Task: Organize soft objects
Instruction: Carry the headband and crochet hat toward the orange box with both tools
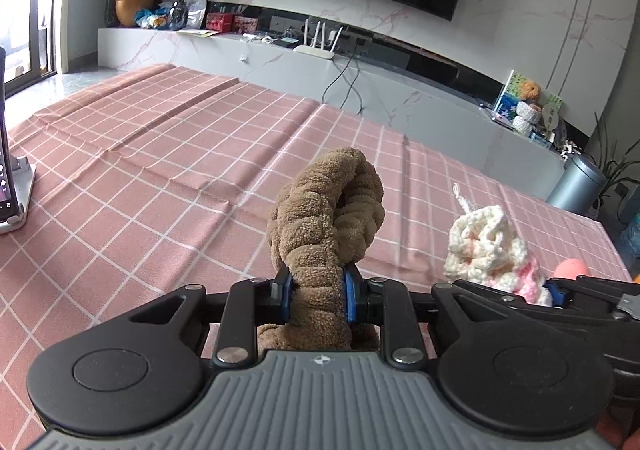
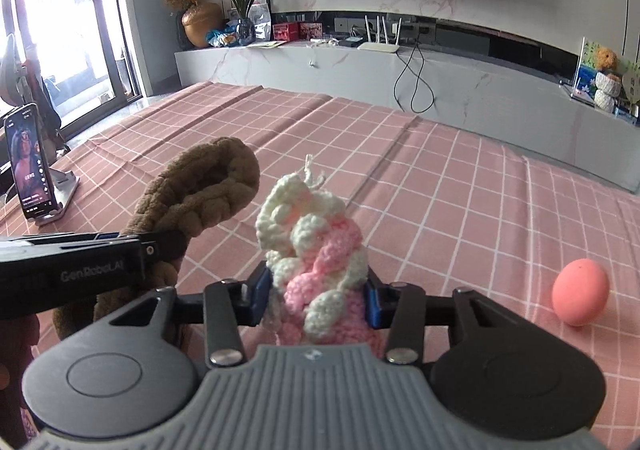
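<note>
A brown braided plush ring (image 1: pixel 324 209) stands up out of my left gripper (image 1: pixel 318 290), whose blue pads are shut on its lower part. In the right wrist view, my right gripper (image 2: pixel 318 296) has its pads pressed on both sides of a pink and white knitted yarn piece (image 2: pixel 316 250), held just above the pink checked tablecloth (image 2: pixel 440 189). The two grippers are side by side. The left gripper (image 2: pixel 160 246) with the brown ring (image 2: pixel 200 193) is at the left of that view. The yarn piece (image 1: pixel 484 246) shows at the right of the left wrist view.
A pink egg-shaped soft ball (image 2: pixel 580 292) lies on the cloth to the right. A phone on a stand (image 2: pixel 30 161) is at the table's left edge. Behind the table runs a low marble TV bench (image 2: pixel 460 69) with a router, cables and plants.
</note>
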`<state>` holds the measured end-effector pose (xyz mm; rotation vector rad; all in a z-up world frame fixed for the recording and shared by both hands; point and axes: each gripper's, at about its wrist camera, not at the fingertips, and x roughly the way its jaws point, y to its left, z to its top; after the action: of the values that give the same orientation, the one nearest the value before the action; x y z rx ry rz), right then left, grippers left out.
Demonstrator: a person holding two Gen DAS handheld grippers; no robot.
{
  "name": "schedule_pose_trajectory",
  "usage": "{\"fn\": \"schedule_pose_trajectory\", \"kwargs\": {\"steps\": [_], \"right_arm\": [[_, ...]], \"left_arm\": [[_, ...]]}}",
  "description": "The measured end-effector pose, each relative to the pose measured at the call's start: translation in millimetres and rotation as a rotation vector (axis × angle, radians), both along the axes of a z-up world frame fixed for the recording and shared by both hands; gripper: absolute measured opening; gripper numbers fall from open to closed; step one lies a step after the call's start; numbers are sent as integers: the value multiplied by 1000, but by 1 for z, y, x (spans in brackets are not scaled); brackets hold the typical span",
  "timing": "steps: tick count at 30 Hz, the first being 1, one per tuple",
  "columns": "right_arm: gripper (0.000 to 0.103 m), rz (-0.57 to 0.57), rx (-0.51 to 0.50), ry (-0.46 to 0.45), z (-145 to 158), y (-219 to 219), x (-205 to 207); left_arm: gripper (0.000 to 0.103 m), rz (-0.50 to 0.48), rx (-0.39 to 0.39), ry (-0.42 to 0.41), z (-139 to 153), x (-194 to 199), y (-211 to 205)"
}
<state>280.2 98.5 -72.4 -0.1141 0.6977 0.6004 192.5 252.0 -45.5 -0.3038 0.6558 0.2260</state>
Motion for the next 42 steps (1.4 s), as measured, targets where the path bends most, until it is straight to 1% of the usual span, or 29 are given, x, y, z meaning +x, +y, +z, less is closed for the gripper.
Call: {"fn": "schedule_pose_trajectory", "kwargs": {"steps": [5,10,13,18,24,29,32,39,42], "right_arm": [[46,-19,43,-33,25,-35,-34],[46,-22,70,-70,50,-68,-69],[47,-45,78,-101,62,-91,-89],[47,-95,95,-133,79,-135,-117],[47,-167,149,-138,98,-194,-141],[47,-238,172,-182,111,-246,-164],[47,-274,171,-202,114,-273,-174],[48,-382,134,-218,120,-343,-178],[48,-432,104,-229,123,-372,-173]], "left_arm": [[27,-38,14,-45,21,-19,-26],[27,-92,-15,-70,40,-42,-51],[27,-137,-23,-86,53,-54,-68],[27,-212,-23,-139,82,-70,-98],[27,-314,-68,-196,108,-82,-136],[27,-413,-94,-228,123,-84,-172],[27,-474,-115,-233,128,-81,-193],[27,-627,-230,-227,133,-62,-240],[27,-672,-262,-239,139,-47,-257]]}}
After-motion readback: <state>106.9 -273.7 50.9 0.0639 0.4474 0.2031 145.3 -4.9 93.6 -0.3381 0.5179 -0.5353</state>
